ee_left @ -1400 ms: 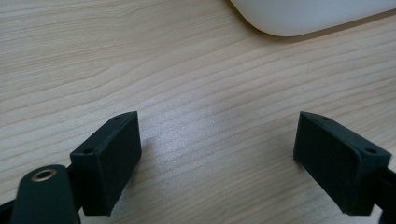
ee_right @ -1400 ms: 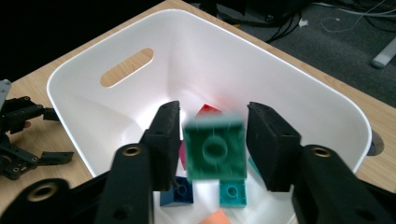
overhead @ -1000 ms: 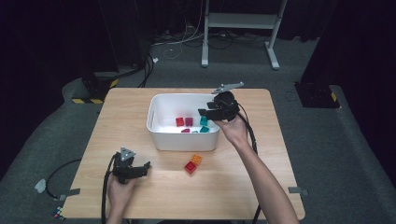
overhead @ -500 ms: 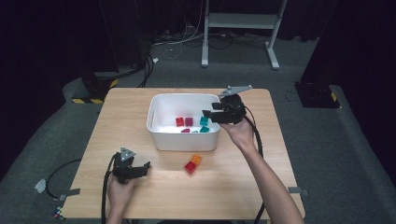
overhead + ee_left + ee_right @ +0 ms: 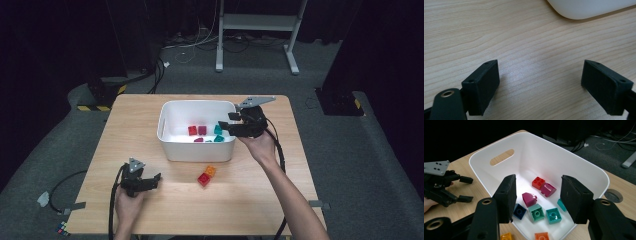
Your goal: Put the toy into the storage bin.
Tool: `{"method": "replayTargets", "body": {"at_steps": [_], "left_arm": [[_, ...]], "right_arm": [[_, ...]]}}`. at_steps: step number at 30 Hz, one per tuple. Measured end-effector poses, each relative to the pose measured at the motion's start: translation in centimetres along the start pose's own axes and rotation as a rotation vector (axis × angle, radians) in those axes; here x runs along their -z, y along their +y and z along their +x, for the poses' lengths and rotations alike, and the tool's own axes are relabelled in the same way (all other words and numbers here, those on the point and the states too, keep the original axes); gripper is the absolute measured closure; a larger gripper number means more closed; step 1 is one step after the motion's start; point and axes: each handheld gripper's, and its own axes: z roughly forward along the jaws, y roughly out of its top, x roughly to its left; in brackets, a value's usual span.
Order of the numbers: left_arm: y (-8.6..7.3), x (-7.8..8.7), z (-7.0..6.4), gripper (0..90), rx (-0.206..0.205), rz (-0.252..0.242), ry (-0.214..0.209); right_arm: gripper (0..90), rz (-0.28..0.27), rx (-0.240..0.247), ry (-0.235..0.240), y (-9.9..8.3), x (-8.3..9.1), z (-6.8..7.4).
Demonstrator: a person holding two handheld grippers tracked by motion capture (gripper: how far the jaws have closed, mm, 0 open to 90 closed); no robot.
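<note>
Blocks are going into the white bin [image 5: 172,147], and we judge the job mostly done. Our right claw [image 5: 537,197] hangs over the near-right edge of the bin with its jaws spread and nothing between them. Straight below and beyond it, on the bin floor, lie a red block [image 5: 538,182], two magenta blocks [image 5: 529,198], a dark blue block [image 5: 519,211] and several teal blocks [image 5: 536,212].

Two pieces are left on the tabletop [image 5: 250,200], outside the bin and on our side of its front wall: a red block on the tabletop [image 5: 203,178] and an orange block [image 5: 210,171], touching each other. They sit nearer to us than the right claw and a little to its left; in the right gripper view the orange block peeks in at the bottom edge, beneath the jaws.

Our left claw [image 5: 541,85] rests low over bare wood, released and empty, with a corner of the bin ahead of it and to its right. The remaining pair lies off to its right.

We reckon two more pick-ups would finish it.
</note>
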Motion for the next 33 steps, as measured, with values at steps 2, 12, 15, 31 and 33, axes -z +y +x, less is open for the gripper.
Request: {"method": "replayTargets", "body": {"at_steps": [2, 12, 15, 31, 33], "left_arm": [[0.0, 0.0, 0.0, 15.1, 0.000, 0.000, 0.000], [0.0, 0.0, 0.0, 15.0, 0.001, -0.001, 0.000], [0.0, 0.0, 0.0, 15.1, 0.005, -0.004, 0.000], [0.0, 0.0, 0.0, 15.0, 0.005, -0.004, 0.000], [0.0, 0.0, -0.1, 15.0, 0.006, -0.004, -0.001]], "right_arm": [[46.8, -0.001, 0.001, 0.000, -0.1, 0.3, 0.1], [46.6, -0.025, 0.005, 0.012, -1.4, 1.4, 0.5], [46.6, -0.034, 0.007, 0.017, -1.8, 1.8, 0.7], [45.2, -0.063, 0.004, 0.039, -5.1, 3.2, 1.9], [45.2, -0.056, 0.005, 0.036, -5.7, 3.1, 2.1]]}}
